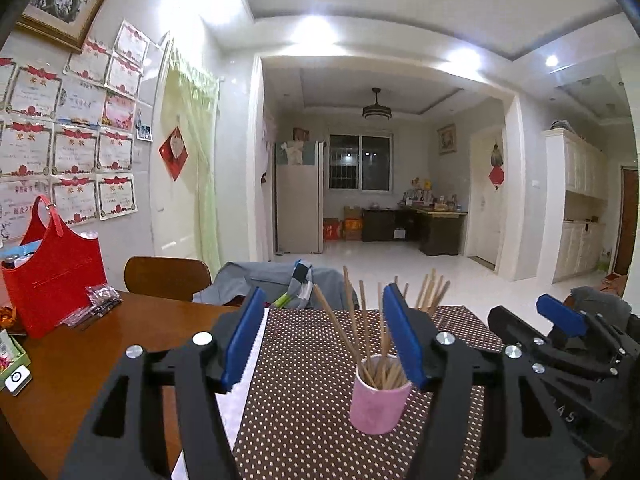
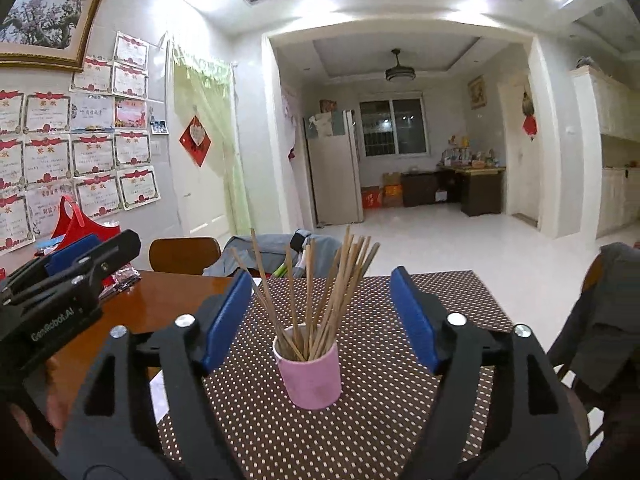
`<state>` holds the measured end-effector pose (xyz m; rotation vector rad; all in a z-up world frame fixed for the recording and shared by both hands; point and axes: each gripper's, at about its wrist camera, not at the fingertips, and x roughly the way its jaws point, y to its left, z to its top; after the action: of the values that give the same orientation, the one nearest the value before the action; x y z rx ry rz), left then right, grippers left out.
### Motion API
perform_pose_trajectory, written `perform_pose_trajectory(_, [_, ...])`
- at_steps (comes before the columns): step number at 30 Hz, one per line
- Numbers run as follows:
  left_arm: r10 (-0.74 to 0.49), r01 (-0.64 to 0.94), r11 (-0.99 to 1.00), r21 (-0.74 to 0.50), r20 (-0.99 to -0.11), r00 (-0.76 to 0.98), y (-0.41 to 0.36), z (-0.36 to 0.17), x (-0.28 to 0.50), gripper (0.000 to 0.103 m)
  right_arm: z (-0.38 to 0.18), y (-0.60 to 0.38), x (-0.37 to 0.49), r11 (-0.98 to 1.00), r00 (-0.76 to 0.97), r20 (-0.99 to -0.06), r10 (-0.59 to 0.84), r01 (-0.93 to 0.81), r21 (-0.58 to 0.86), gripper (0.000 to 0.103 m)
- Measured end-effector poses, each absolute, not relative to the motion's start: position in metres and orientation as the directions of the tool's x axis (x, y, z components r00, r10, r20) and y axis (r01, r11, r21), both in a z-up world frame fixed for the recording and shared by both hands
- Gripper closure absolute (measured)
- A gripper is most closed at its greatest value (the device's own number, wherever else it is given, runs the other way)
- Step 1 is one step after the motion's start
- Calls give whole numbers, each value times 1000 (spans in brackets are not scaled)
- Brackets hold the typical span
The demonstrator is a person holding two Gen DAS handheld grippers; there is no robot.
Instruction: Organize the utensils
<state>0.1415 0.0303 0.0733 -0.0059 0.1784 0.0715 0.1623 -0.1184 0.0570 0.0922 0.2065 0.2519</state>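
Both grippers hovering wide, empty: left gripper, right gripper; chopsticks standing sorted in pink cup.

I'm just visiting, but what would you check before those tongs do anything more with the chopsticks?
1. Pink cup upright on the dotted mat: ok.
2. Chopsticks all inside the cup: ok.
3. Right tongs open, holding nothing: ok.
4. Left tongs open, holding nothing: ok.
5. No loose chopsticks visible on the mat: ok.
6. Cup steady enough not to tip: cannot tell.
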Motion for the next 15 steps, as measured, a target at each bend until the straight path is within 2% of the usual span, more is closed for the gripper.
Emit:
perform_pose_trajectory(5, [56, -54, 998, 15, -155, 986, 23, 74, 106, 33, 62, -121, 124, 972, 960, -161, 228, -215, 93, 26])
perform_pose_trajectory(13, [16, -15, 1000, 10, -129, 991, 17, 71, 61, 32, 65, -125, 79, 979, 972, -131, 195, -185, 83, 19])
perform_pose_trajectory(15, [9, -7, 1000, 13, -129, 992, 15, 70, 52, 31, 65, -127, 69, 981, 975, -120, 185, -176, 82, 14])
